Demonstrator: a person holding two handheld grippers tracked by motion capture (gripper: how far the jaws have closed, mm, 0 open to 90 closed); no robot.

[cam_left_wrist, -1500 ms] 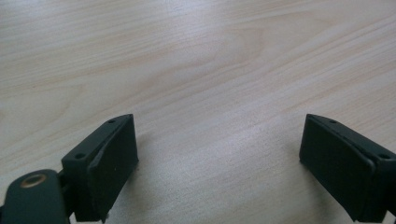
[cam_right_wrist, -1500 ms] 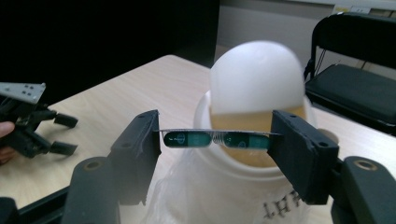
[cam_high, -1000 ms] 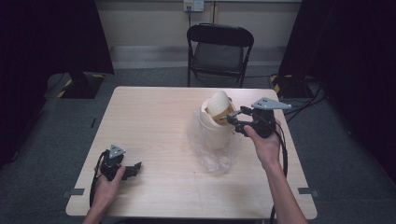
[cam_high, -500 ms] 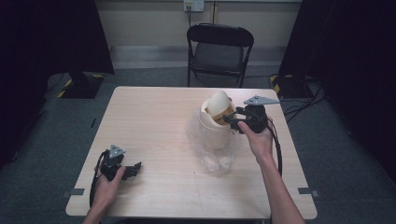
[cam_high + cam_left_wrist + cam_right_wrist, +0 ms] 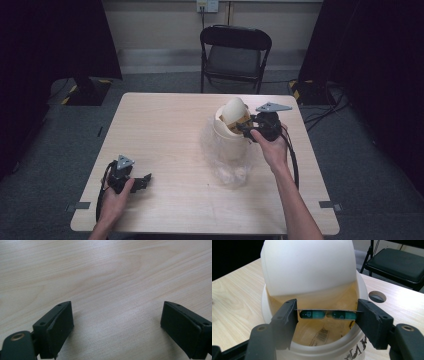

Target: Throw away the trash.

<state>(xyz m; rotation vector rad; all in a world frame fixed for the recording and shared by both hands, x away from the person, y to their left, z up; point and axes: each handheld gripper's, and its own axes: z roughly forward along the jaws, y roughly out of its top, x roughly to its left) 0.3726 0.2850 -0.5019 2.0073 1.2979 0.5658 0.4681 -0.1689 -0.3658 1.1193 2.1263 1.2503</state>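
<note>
**A:** What lay nearest the person?

**B:** The left gripper (image 5: 141,182) rested on the wooden table (image 5: 165,130) at its near left corner, jaws spread wide with nothing but bare wood between them. It looked parked there, likely to keep clear of the work.

**A:** And beyond that?

**B:** Toward the middle right, a crumpled clear plastic bag (image 5: 227,167) lay against the foot of a small white bin (image 5: 231,142). The bin's domed swing lid (image 5: 309,267) was tipped back, leaving the mouth open. The right gripper (image 5: 327,314) hovered over that mouth, pinching a blister strip (image 5: 327,314) edge-on by its two ends. Two dark green capsules sat in it, side by side. Held level above the opening, it seemed meant for dropping inside.

**A:** Anything further off?

**B:** One black folding chair (image 5: 235,52) stood past the table's far edge. In all: two grippers, one bin, one bag, one strip.
</note>
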